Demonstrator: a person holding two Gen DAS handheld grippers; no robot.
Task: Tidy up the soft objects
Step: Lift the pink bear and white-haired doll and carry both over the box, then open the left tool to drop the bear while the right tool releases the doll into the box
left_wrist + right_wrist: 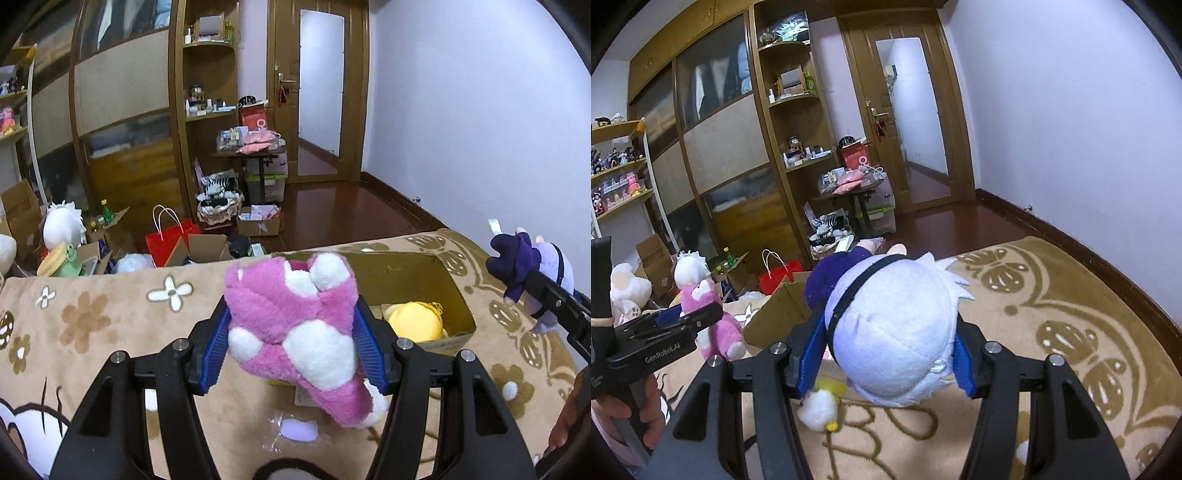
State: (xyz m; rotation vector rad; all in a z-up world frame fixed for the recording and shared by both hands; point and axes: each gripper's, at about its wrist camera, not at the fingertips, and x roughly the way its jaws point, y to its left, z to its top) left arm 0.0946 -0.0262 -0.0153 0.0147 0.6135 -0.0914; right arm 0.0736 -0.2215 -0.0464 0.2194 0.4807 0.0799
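My left gripper (291, 328) is shut on a pink and white plush toy (295, 332), held above the beige flowered blanket (110, 314). Just beyond it stands an open cardboard box (406, 273) with a yellow plush (415, 321) inside. My right gripper (890, 343) is shut on a pale lilac plush doll (897, 332) with a purple body, its round head squeezed between the blue pads (962, 369). The same doll (532, 273) shows at the right edge of the left wrist view. In the right wrist view the pink toy (713, 317) hangs in the left gripper (676, 321) beside the box (779, 310).
A small white and yellow plush (820, 404) lies on the blanket under the right gripper. Beyond the bed the floor holds cardboard boxes (258, 221), a red paper bag (170, 236) and white plush toys (62, 225). Wooden wardrobe and shelves (207, 92) stand behind; a door (319, 88) is far back.
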